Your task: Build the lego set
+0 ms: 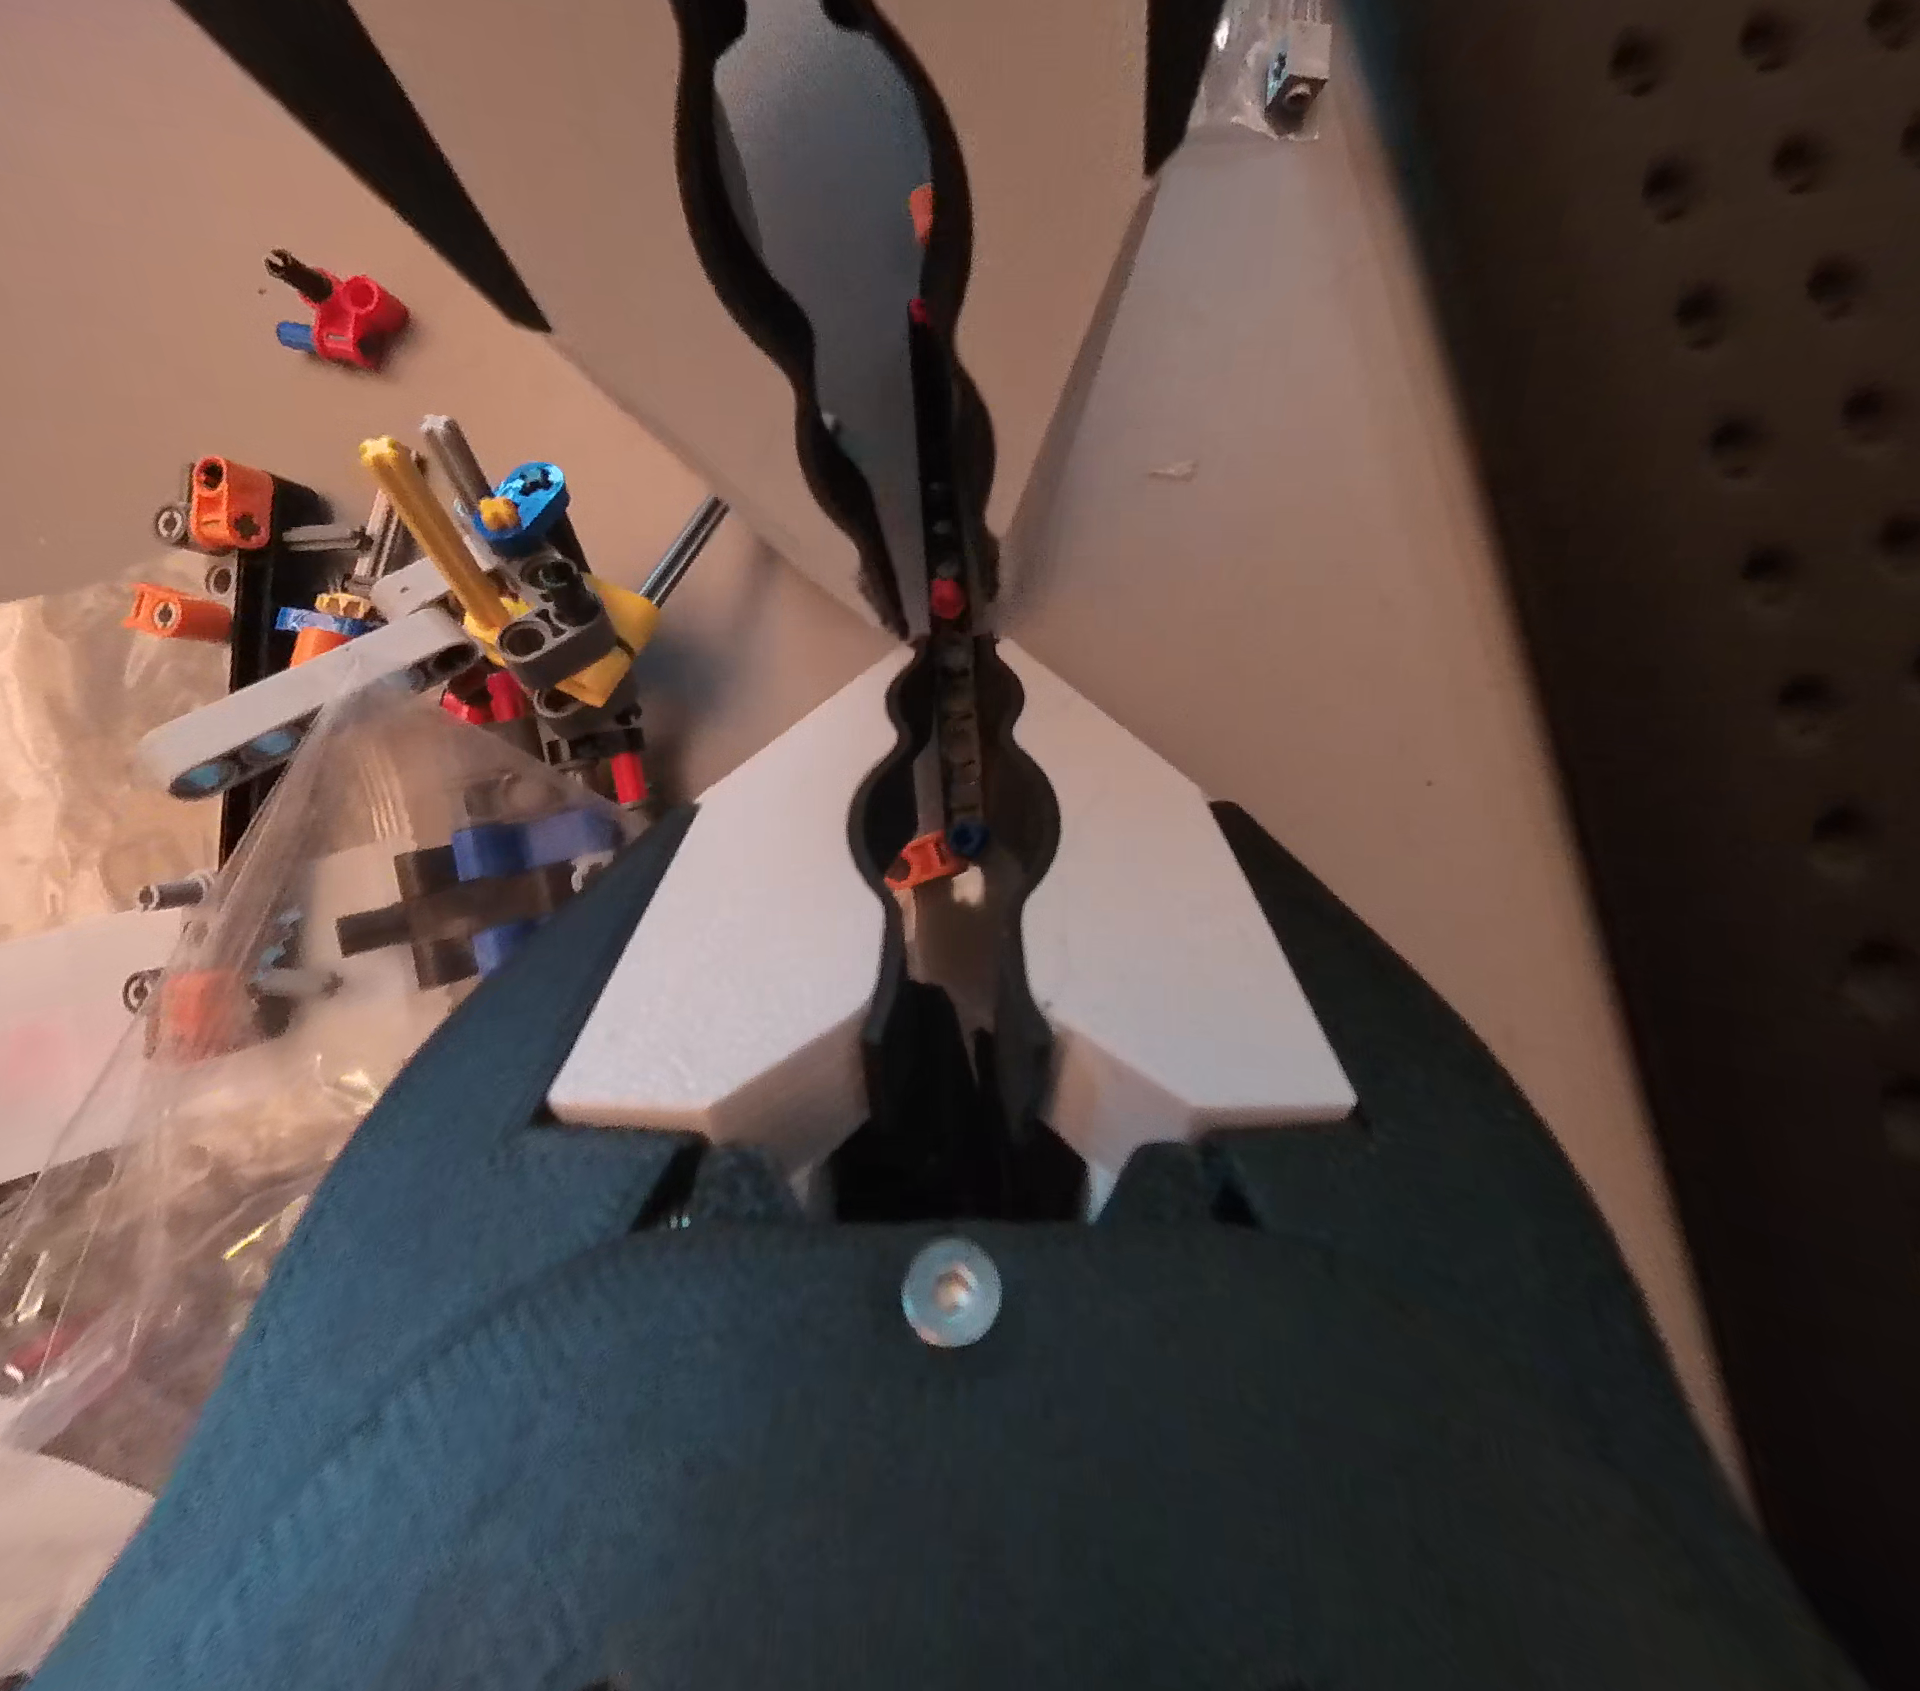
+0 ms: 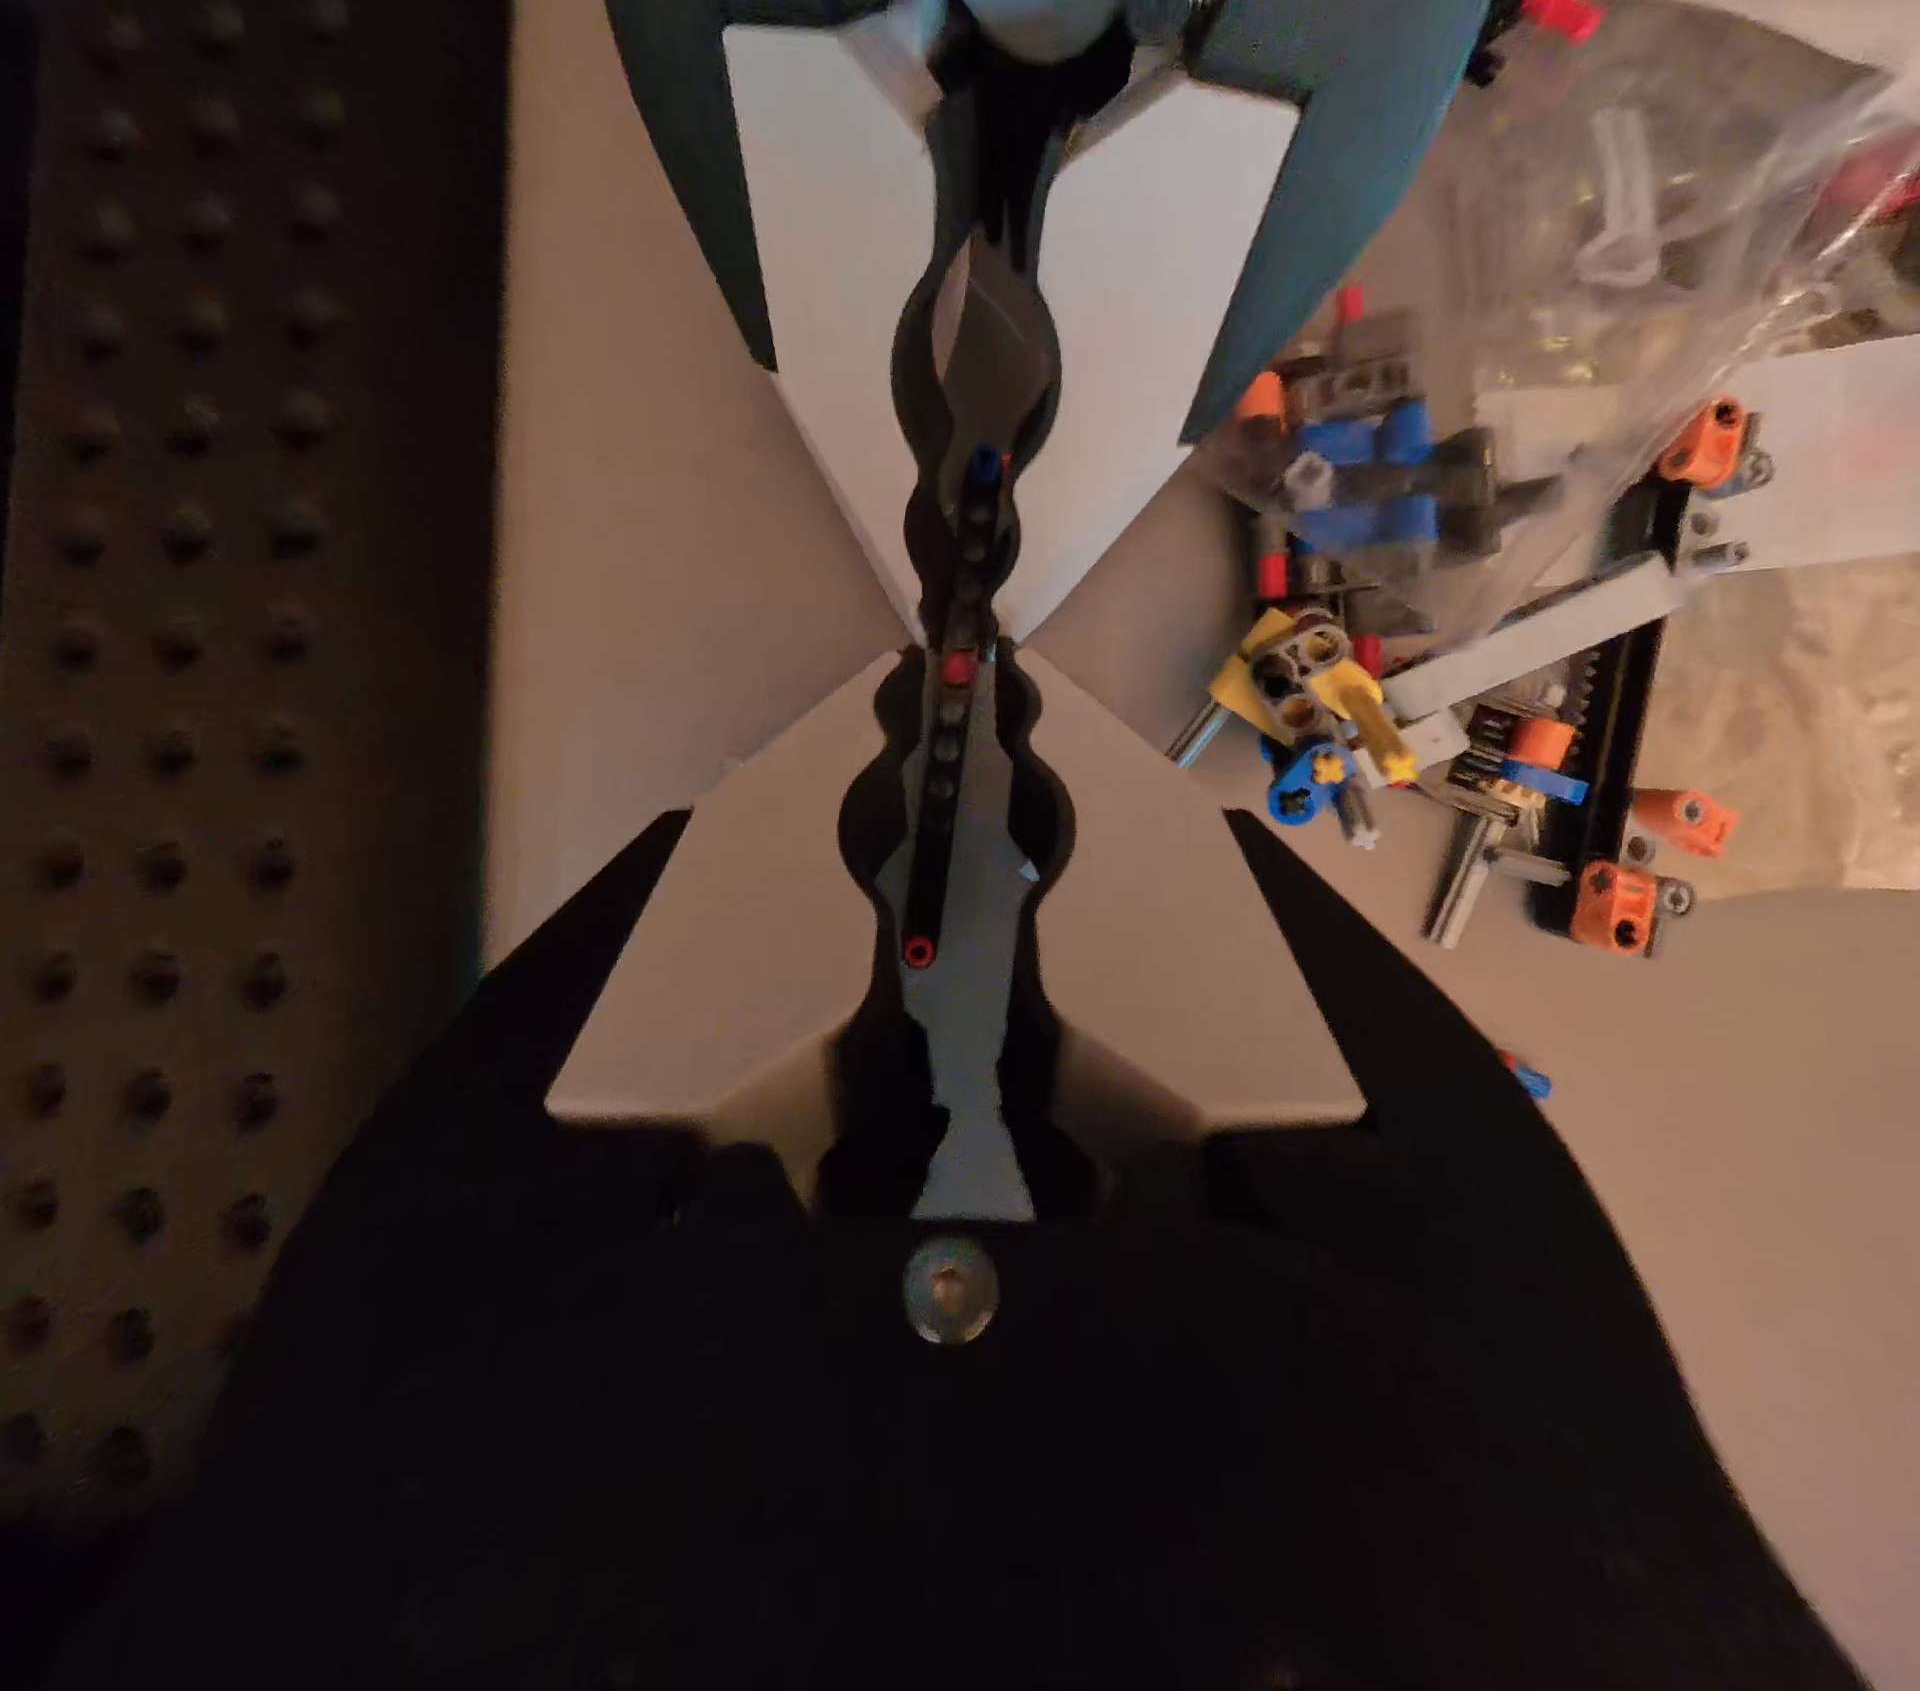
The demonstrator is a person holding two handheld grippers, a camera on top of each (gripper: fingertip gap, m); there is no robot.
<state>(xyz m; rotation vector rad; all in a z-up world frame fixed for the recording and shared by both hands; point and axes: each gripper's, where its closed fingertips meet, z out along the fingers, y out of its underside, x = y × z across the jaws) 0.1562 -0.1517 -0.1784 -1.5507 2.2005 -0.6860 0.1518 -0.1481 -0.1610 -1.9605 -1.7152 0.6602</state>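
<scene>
Gripper pads hide most of the black beam; whether they pinch it cannot be told. The bag blurs the parts inside and runs off the frame's left edge

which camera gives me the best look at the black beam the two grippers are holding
The right wrist view: the black beam shows its hole row, a red pin and both ends. The left wrist view sees the beam nearly edge-on, mostly hidden between the pads.

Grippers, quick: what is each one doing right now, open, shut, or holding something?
Left gripper: shut on the black beam.
Right gripper: shut on the same black beam, from the opposite end.
</scene>
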